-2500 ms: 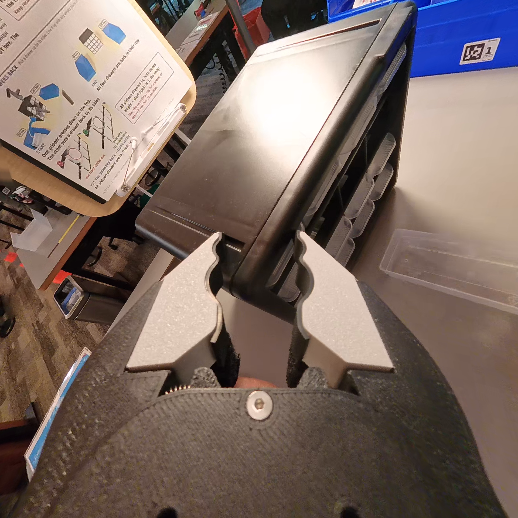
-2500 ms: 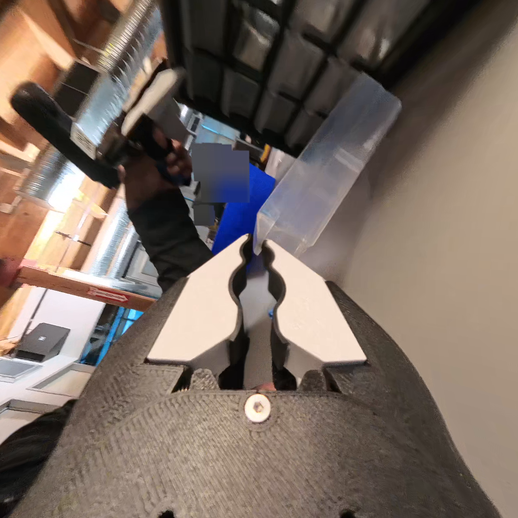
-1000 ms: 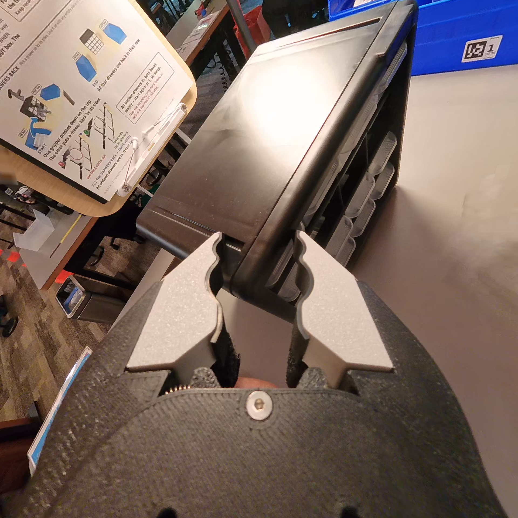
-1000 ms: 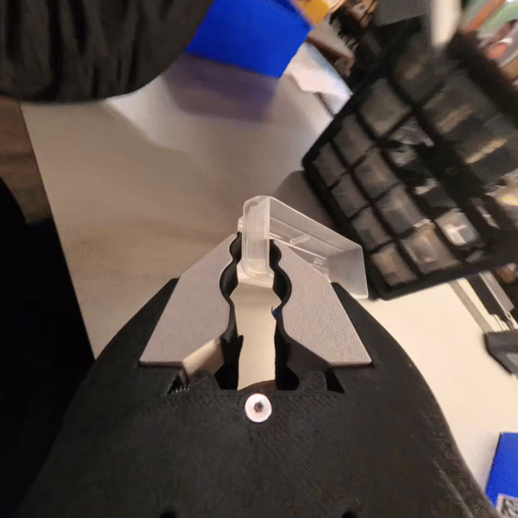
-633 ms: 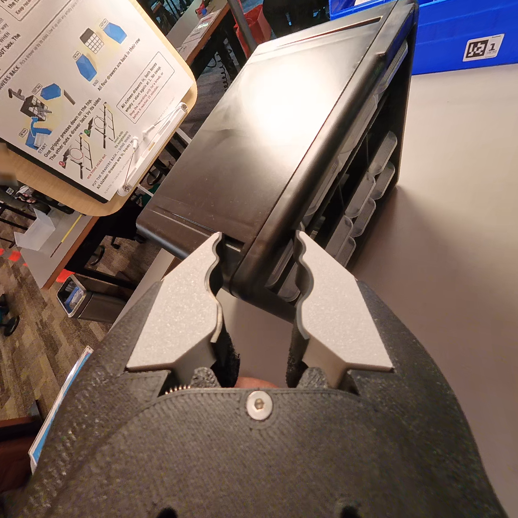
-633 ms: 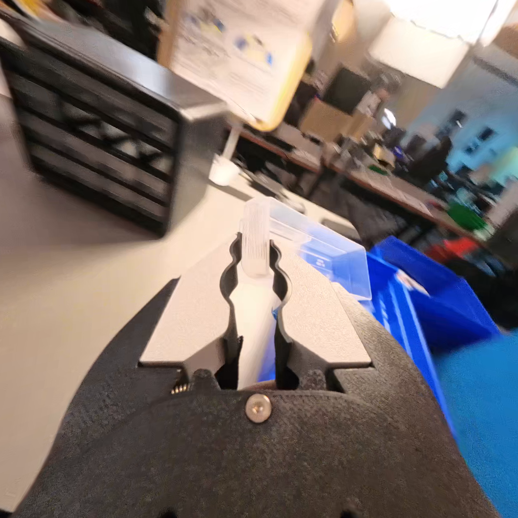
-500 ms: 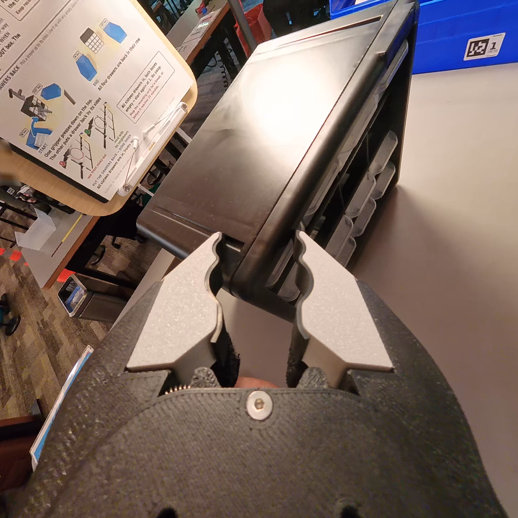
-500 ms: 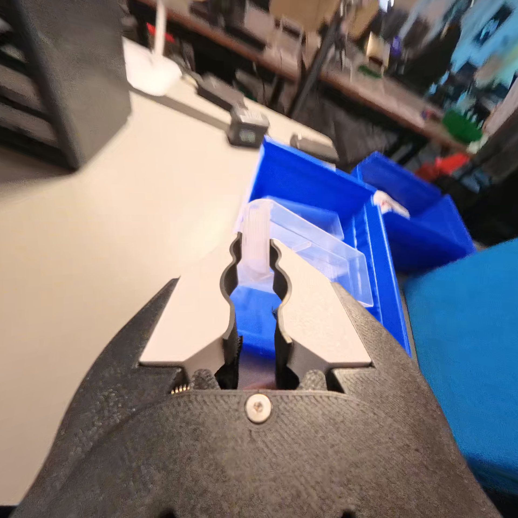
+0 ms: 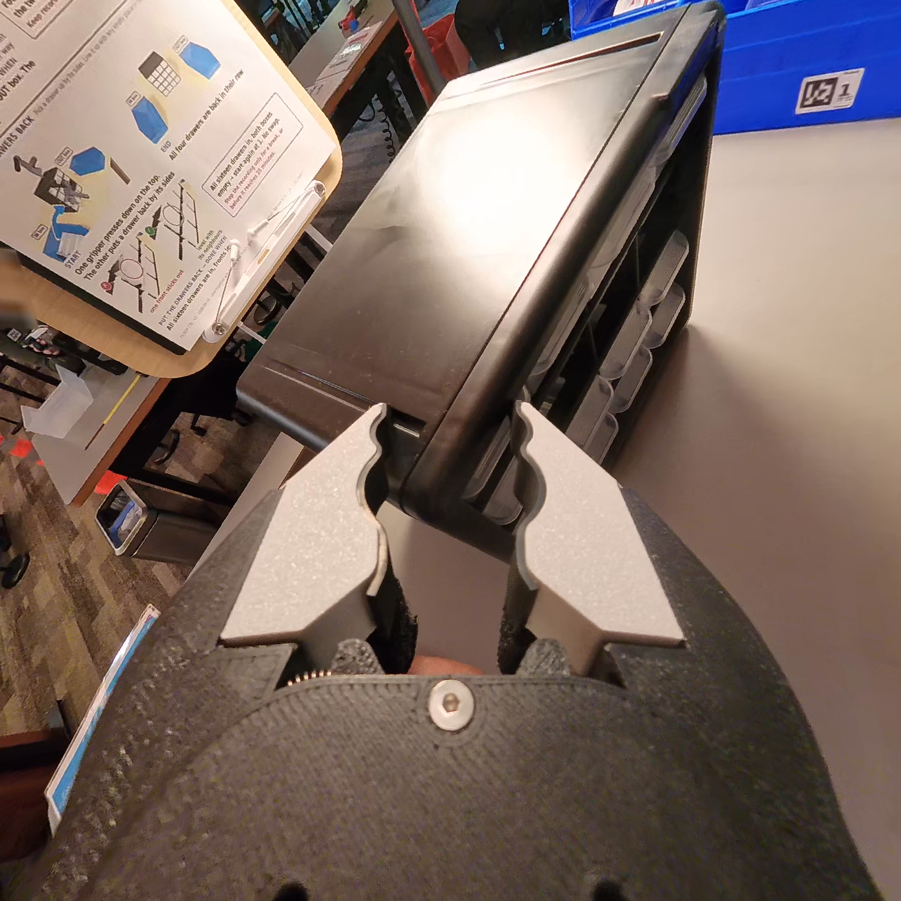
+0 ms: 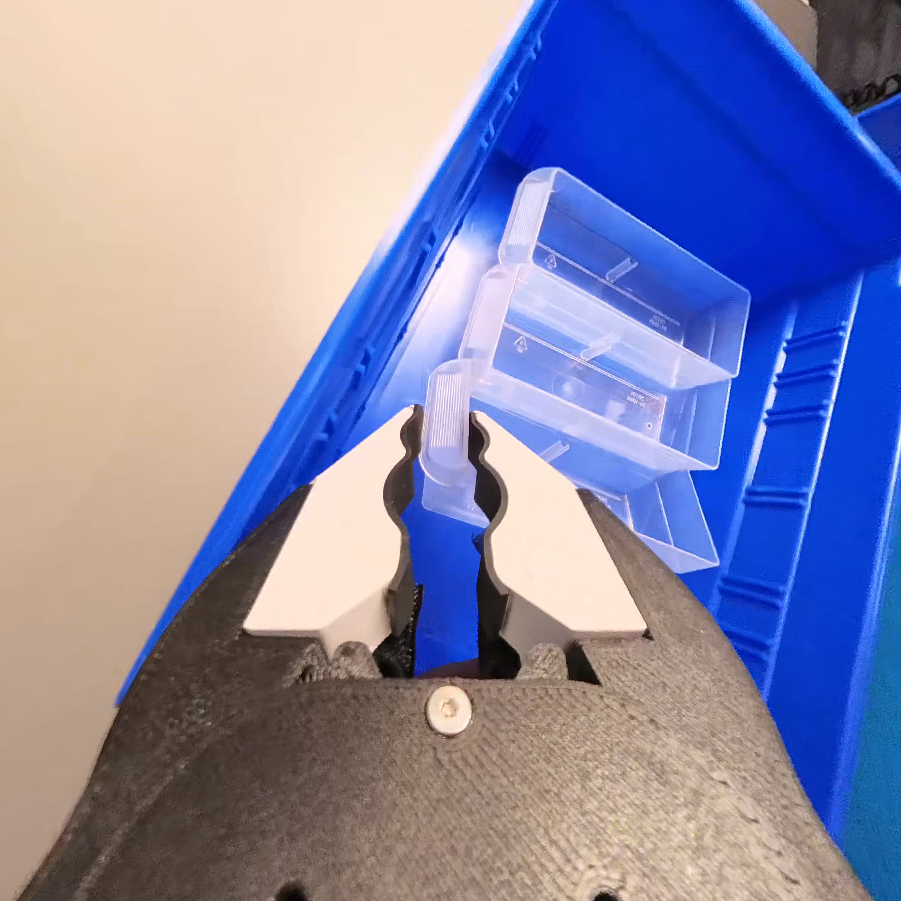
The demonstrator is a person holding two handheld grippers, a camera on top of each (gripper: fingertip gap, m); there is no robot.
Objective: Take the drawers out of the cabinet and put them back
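In the left wrist view, the black cabinet (image 9: 463, 219) stands on the table with clear drawers (image 9: 629, 341) in its front. My left gripper (image 9: 451, 419) is open and straddles the cabinet's near top front corner. A dark gap shows between the left pad (image 9: 375, 439) and the cabinet. In the right wrist view, my right gripper (image 10: 442, 414) is shut on the ribbed handle of a clear plastic drawer (image 10: 560, 429). It holds the drawer inside a blue bin (image 10: 682, 146). Two more clear drawers (image 10: 634, 253) lie in the bin just beyond it.
An instruction board (image 9: 146, 170) stands left of the cabinet, past the table edge. A blue bin with a tag (image 9: 804, 48) sits behind the cabinet. The beige table (image 9: 780, 439) stretches to the right. Beige table (image 10: 170, 219) also lies left of the bin in the right wrist view.
My right gripper carried the clear drawer from in front of the cabinet, swung across the table and brought it into the blue bin. My left gripper has stayed on the cabinet's corner.
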